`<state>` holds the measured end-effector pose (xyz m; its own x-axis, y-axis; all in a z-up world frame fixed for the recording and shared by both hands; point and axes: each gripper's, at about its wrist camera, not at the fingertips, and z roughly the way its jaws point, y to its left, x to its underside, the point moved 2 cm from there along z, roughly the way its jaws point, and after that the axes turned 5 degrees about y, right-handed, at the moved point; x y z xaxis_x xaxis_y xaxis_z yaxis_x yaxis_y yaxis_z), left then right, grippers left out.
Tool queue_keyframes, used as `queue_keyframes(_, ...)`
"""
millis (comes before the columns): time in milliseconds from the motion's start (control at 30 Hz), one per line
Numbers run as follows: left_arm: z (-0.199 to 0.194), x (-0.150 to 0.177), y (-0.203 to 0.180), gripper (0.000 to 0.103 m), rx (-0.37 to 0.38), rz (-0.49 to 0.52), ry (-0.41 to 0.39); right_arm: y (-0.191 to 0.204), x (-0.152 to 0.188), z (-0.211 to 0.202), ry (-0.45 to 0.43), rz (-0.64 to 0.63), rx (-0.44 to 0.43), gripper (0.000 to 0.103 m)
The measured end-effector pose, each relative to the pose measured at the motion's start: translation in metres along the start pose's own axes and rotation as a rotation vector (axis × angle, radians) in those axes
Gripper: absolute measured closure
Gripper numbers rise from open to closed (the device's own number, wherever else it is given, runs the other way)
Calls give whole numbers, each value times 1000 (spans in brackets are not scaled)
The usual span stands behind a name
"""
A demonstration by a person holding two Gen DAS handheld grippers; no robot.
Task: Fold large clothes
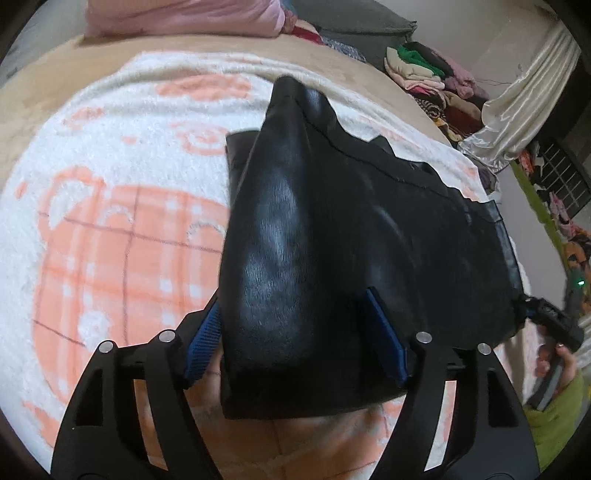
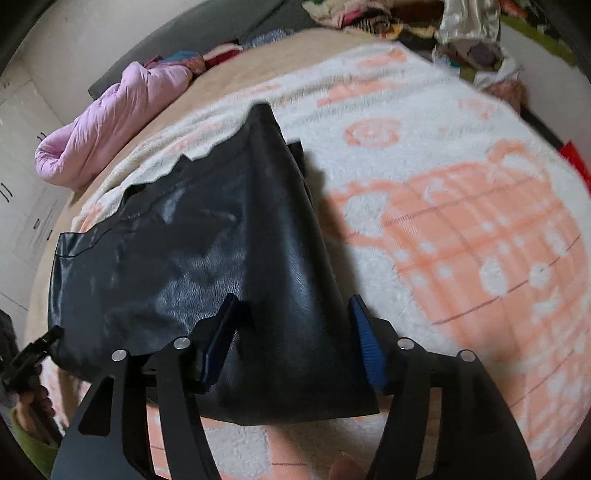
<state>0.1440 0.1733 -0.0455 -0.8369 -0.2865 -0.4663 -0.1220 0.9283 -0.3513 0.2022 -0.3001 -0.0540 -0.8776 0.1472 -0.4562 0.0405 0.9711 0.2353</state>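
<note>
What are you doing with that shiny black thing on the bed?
A person is folding a big black leathery garment on a fluffy white and orange blanket spread over the bed. They hold a claw tool in each hand. The left claw and the right claw each have the near edge of the garment between their blue pads, one at each end. The pads look slightly apart from the material, so the grip seems loose. A pink quilt lies farther back.

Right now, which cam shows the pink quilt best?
The right wrist view: the pink quilt lies whole along the far edge of the bed, past the black garment. The left wrist view cuts the quilt off at the frame's top, showing only its lower edge.
</note>
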Motion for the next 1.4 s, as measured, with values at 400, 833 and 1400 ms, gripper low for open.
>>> queue_keyframes(400, -23, -7, -18, 20, -59, 80, -89, 57, -7, -40, -206, -166, -9, 19)
queue_keyframes(833, -31, -13, -15, 17, -146, 95, -127, 165, 31, -13, -125, -419, -116, 65)
queue_keyframes(1400, -21, -19, -9, 17, -159, 88, -106, 195, 54, 52, 49, -443, -59, 69)
